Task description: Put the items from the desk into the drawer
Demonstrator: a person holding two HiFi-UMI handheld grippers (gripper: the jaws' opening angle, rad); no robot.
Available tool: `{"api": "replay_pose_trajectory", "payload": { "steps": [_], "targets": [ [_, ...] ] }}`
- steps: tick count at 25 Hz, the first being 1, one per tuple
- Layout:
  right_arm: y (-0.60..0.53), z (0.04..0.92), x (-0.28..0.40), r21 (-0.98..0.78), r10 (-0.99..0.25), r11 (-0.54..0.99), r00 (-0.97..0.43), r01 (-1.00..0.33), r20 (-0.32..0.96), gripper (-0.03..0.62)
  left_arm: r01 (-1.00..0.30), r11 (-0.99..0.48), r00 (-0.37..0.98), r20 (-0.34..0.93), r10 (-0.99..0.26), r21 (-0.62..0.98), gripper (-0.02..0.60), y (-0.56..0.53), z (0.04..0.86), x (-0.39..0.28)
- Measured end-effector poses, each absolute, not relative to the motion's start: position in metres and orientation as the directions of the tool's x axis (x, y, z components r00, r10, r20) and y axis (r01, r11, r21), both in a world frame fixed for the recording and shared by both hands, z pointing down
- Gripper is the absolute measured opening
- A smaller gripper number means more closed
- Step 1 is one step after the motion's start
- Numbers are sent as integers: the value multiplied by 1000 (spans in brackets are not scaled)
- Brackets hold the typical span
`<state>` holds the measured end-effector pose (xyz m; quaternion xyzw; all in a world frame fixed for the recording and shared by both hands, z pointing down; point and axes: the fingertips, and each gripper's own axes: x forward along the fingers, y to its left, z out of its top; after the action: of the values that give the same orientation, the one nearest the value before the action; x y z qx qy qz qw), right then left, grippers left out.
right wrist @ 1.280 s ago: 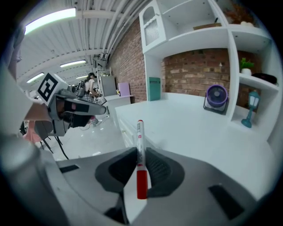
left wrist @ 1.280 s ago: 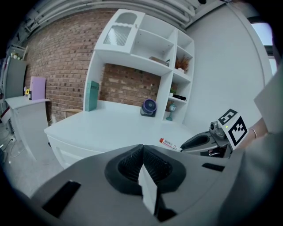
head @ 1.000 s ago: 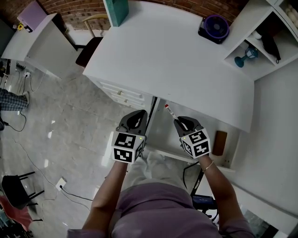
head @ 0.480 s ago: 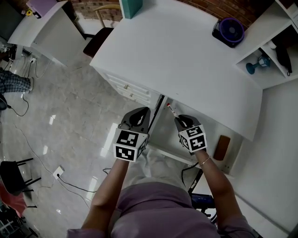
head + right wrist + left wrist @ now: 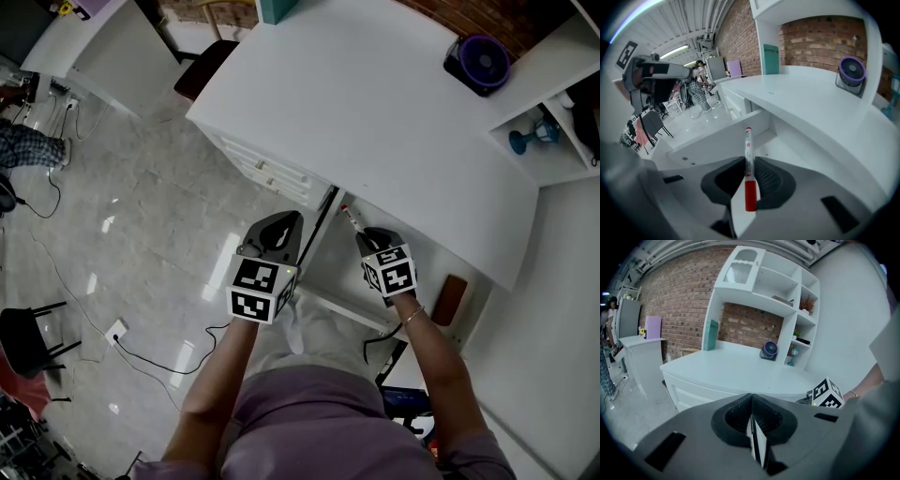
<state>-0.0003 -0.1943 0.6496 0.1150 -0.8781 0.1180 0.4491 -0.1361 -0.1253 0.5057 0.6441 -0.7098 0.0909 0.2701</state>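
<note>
My right gripper (image 5: 365, 236) (image 5: 749, 176) is shut on a red-and-white marker (image 5: 748, 164) (image 5: 350, 219), whose tip points forward over the open white drawer (image 5: 740, 138) (image 5: 330, 258) under the desk (image 5: 366, 122). My left gripper (image 5: 278, 227) (image 5: 752, 420) is shut with nothing between its jaws and hovers beside the drawer's left side. In the left gripper view the right gripper's marker cube (image 5: 826, 394) shows at the right.
A purple fan (image 5: 480, 64) (image 5: 850, 74) and a teal box (image 5: 278, 9) (image 5: 770, 59) stand on the desk. A shelf unit (image 5: 562, 112) rises at the right. A brown object (image 5: 448, 298) lies low beside the drawer. Cables (image 5: 150, 356) and a chair (image 5: 28, 342) occupy the floor at left.
Both grippers have stayed near the drawer while the head view shifted, so the desk sits a little higher and further right. The marker stays clamped.
</note>
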Motion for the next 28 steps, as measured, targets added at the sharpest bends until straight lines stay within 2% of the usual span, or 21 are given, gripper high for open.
{"api": "replay_pose_trajectory", "payload": {
  "steps": [28],
  "targets": [
    [-201, 698, 15, -79, -80, 943, -448, -324, 890, 71, -958, 183, -40, 527, -849, 222, -2, -128, 515, -134]
  ]
}}
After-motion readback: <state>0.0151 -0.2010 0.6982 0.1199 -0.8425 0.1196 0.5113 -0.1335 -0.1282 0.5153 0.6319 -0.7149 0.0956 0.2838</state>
